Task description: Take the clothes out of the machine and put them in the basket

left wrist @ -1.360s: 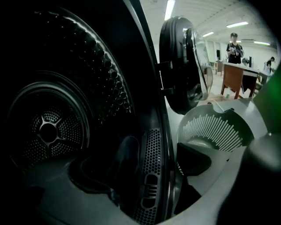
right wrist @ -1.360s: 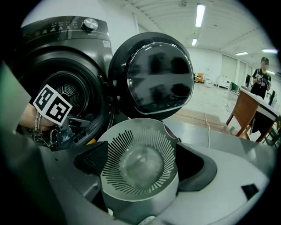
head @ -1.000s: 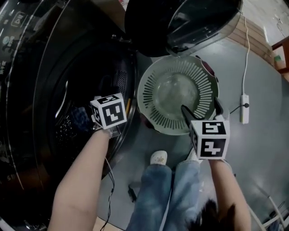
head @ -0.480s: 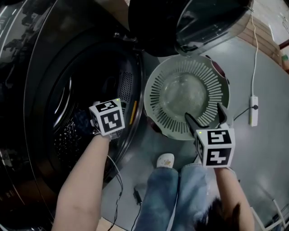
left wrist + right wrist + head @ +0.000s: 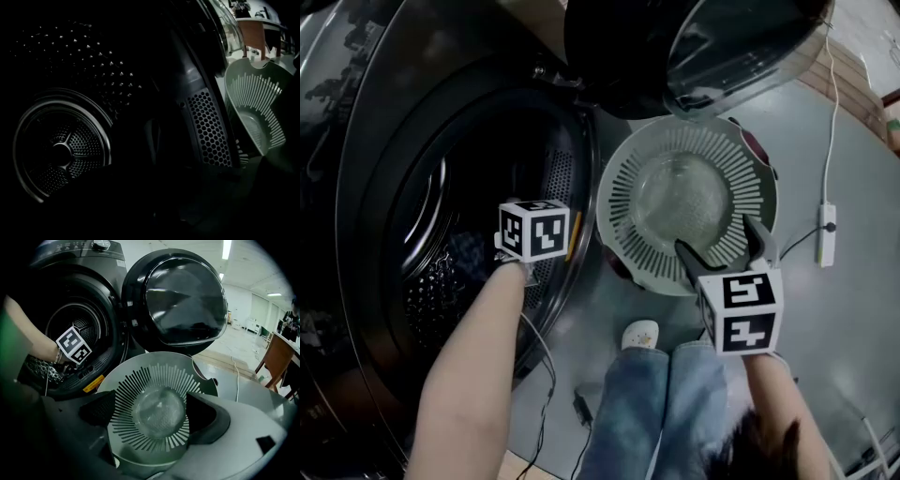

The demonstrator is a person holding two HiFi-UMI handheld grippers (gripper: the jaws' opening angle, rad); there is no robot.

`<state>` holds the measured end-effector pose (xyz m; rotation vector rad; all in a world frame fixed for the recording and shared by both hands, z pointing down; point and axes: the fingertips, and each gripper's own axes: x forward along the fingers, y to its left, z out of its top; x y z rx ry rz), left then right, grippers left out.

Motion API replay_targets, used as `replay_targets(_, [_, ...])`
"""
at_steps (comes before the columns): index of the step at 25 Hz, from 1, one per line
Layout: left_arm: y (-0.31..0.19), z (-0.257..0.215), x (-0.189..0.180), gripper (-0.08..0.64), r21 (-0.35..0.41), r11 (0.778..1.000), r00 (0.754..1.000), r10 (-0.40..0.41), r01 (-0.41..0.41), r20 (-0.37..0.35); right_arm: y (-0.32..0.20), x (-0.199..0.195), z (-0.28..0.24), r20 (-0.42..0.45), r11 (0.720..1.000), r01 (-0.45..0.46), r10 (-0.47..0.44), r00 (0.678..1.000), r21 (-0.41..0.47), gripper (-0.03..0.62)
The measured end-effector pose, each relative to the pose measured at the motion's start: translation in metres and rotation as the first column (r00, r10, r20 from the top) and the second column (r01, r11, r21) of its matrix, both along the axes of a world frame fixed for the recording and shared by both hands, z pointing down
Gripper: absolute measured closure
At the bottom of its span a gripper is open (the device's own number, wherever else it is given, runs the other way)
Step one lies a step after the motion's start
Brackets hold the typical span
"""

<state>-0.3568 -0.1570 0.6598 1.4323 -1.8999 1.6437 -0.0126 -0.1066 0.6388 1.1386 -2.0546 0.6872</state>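
Observation:
The dark washing machine's drum [image 5: 431, 216] stands open, its round door [image 5: 675, 47] swung out above the pale green slatted basket [image 5: 614, 197]. My left gripper [image 5: 517, 264] reaches into the drum mouth, its tips hidden behind the marker cube. Its jaws have just closed and are shut. A dark patterned cloth [image 5: 467, 251] lies right beside them; the left gripper view [image 5: 154, 140] is too dark to show cloth between them. My right gripper [image 5: 715, 236] hangs open over the basket's near rim, nothing between its fingers [image 5: 101, 408]. The basket [image 5: 140, 376] holds no clothes.
The person's jeans and a white shoe [image 5: 637, 333] are just below the basket. A white power strip [image 5: 827, 230] with its cord lies on the grey floor at right. A thin black cable [image 5: 581, 408] trails by the machine's front.
The left gripper has sunk a little further into the drum mouth and rolled, its cube showing a different face. The right gripper has dropped slightly over the basket's near rim.

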Motion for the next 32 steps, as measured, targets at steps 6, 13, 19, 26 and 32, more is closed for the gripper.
replay_targets(6, [0.007,-0.016,0.022,0.545,0.016,0.999,0.999,0.038,-0.039,0.033,0.006,0.004,-0.012,-0.010,1.000,0.009,-0.009,1.000,-0.011,0.127])
replay_targets(13, [0.026,-0.051,0.050,0.545,0.064,0.998,1.000,0.010,-0.009,-0.018,0.004,0.016,-0.050,0.011,1.000,-0.021,0.022,1.000,-0.006,0.129])
replay_targets(19, [0.056,-0.080,0.081,0.545,0.100,0.995,0.998,0.016,-0.010,-0.057,0.011,0.029,-0.074,0.018,0.999,-0.044,0.044,0.999,-0.014,0.129])
replay_targets(26, [0.064,-0.129,0.116,0.545,0.165,0.986,0.991,0.028,-0.006,-0.134,0.023,0.050,-0.100,0.020,0.996,-0.088,0.088,0.996,-0.030,0.129])
replay_targets(32, [0.054,-0.183,0.152,0.545,0.238,0.971,0.979,0.080,-0.034,-0.188,0.030,0.061,-0.135,0.023,0.995,-0.098,0.098,0.995,-0.013,0.130])
